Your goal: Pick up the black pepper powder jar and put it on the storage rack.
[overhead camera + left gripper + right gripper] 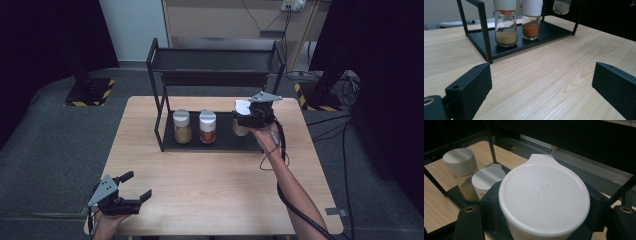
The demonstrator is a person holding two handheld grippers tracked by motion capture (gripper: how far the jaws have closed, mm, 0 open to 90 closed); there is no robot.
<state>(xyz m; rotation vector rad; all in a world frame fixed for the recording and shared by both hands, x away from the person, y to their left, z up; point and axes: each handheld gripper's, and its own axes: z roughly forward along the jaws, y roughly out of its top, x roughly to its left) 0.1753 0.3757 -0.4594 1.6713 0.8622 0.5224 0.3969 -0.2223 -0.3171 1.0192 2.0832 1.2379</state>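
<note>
1. A black two-tier metal rack [215,65] stands at the far middle of a light wooden table [210,180], its upper shelf bare in the high view.
2. On the rack's lower shelf [220,140] stand two glass spice jars with white caps, side by side and close together but apart.
3. The left jar [182,126] holds a tan, sandy powder filling roughly its lower third, seen clearly in the left gripper view [506,25].
4. The middle jar [207,126] holds an orange-red powder to a similar level [531,21].
5. A third jar [241,120], also white-capped, sits between the jaws of the right gripper [248,119] at the right end of the lower shelf; whether its base touches the shelf cannot be told.
6. In the right gripper view the black jaws press against both sides of this jar just under its round white flip-top lid [544,197], which has a small tab at the far edge; its contents are hidden by the lid.
7. The left gripper [136,186] rests low at the near left corner of the table, well apart from the rack, its jaws spread wide with bare wood between them [541,85].
</note>
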